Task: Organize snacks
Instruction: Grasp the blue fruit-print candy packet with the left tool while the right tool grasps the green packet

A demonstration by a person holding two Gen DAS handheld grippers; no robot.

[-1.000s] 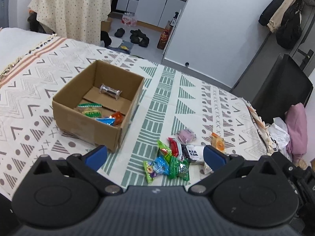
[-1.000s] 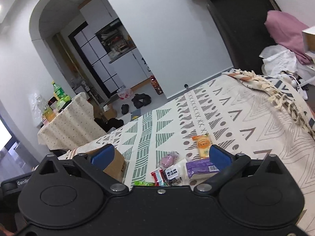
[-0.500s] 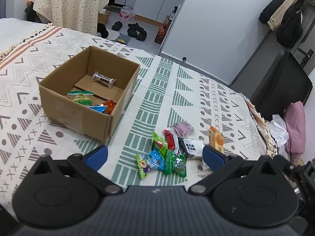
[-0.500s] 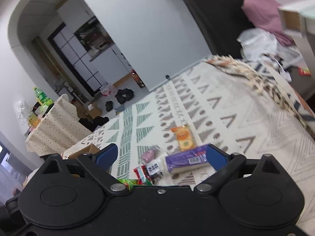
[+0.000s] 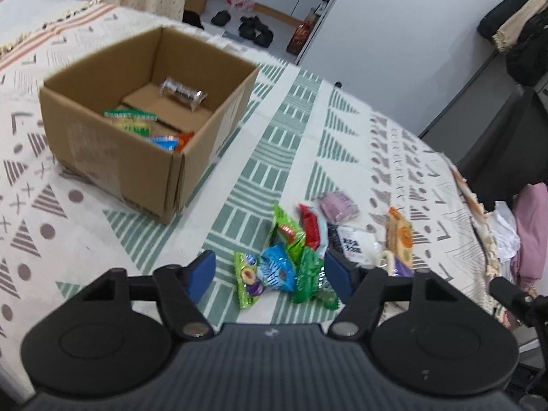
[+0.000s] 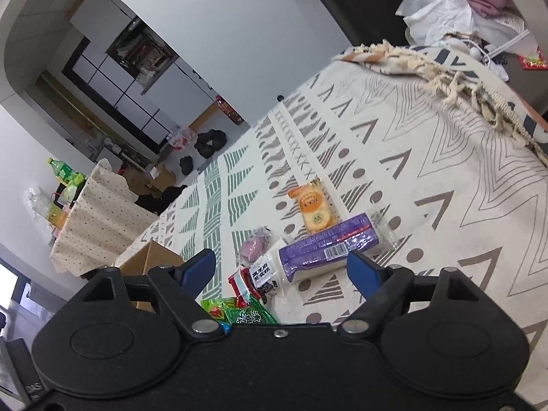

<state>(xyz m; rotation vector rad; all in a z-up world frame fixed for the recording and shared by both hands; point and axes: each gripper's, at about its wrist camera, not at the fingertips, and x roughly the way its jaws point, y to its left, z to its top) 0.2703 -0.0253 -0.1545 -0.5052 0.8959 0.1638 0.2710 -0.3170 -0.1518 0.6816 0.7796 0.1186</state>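
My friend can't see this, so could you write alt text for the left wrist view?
A pile of wrapped snacks lies on a patterned cloth between the left gripper's closing blue fingers, not yet gripped. Beyond, an open cardboard box holds several snacks.

A brown cardboard box [image 5: 144, 157] sits on a cream blanket [image 5: 291, 130] with green geometric stripes.

Both grippers look the same: left gripper [image 5: 269, 270] and right gripper [image 6: 281, 269] have matte black bodies, two round discs, silver pivot screws, angled linkage arms, and blue fingertip pads [image 5: 202, 270].
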